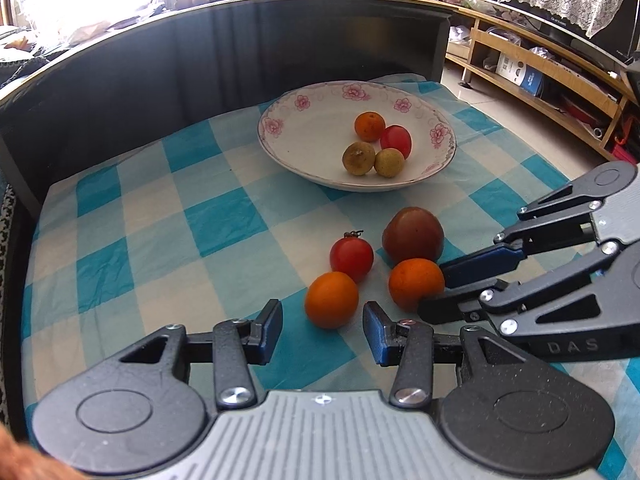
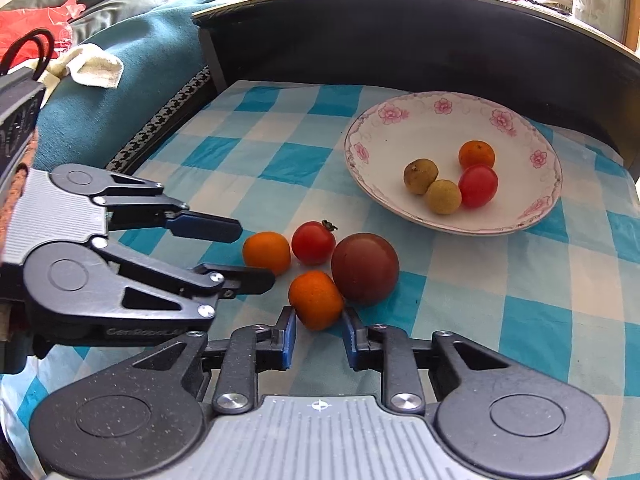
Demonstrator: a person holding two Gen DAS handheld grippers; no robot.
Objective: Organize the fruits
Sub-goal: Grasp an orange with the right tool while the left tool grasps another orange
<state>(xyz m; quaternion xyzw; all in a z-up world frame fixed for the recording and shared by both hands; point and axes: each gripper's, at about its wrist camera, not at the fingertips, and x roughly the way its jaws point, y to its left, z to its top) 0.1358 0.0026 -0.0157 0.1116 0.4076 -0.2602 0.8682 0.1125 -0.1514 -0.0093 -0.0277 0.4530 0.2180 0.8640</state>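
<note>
- Four fruits loose on the checked cloth [image 1: 224, 220] over the table; four more already in the flowered bowl [image 1: 440, 118] further back.
- My right gripper [image 2: 319, 334]: jaws spread, not clenched, one blue pad each side of the near orange [image 2: 316, 299]. Can't tell if the pads touch it yet; it sits at the jaw tips, not deep in.
- My left gripper [image 1: 323, 326]: jaws released, nothing held; the other orange [image 1: 331, 299] lies dead ahead, just past the tips.
- So each arm has its own orange; right is nearer a grip.
- Dark big tomato [image 2: 365, 268] touches the right's orange on the far side, small red tomato [image 2: 313, 242] just beyond. Closing may nudge them, I reckon.
- Fruit is round, no long axis to line up.
- Bowl lies ahead and rightward from the right wrist view.
</note>
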